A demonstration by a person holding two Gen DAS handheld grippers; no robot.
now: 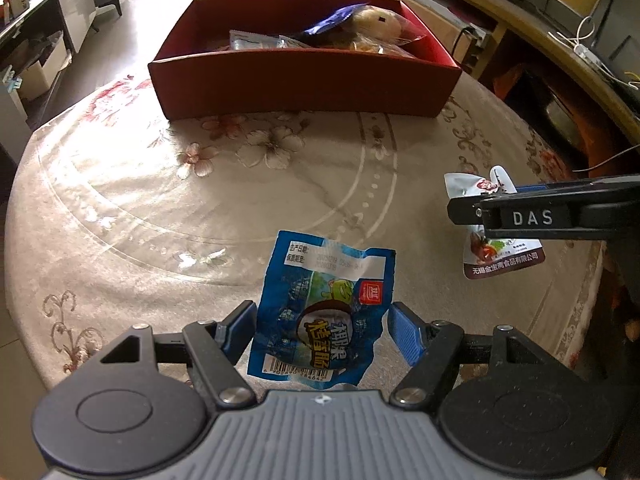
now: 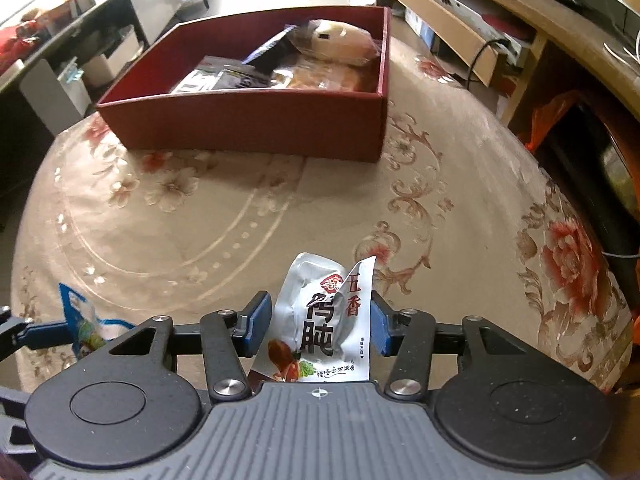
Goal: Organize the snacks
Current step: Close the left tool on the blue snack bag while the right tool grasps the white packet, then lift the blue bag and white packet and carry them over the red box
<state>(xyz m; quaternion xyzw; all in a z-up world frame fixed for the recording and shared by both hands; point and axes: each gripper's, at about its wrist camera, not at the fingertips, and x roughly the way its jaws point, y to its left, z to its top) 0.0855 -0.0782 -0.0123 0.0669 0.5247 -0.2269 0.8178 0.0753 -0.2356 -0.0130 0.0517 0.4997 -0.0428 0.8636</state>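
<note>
**Two snack packets gripped above the counter, red box waiting behind**

The left gripper [image 1: 322, 330] holds a crinkled blue foil snack packet [image 1: 320, 308] with a barcode at its near edge; its blue-padded fingers [image 1: 406, 336] stand partway apart on either side of the packet, and the packet hangs clear of the counter [image 1: 160, 208], which wears a beige floral cloth under a clear cover. Whether both pads press the foil cannot be told for certain, though the packet is off the surface between them.

The right gripper [image 2: 320, 326] is clenched on a white and silver foil snack packet [image 2: 324, 320] printed with large black characters, its blue pads against the packet's two sides. In the left wrist view this same packet [image 1: 502, 248] shows at the right, pinched in the black fingers marked DAS and lifted off the cloth.

A rectangular dark red cardboard box [image 1: 304, 84] stands open on the far part of the counter, well apart from both packets. Inside it lie several wrapped snacks, among them a pale round bun in clear wrap [image 2: 340, 38] and a dark packet [image 2: 224, 76].
</note>
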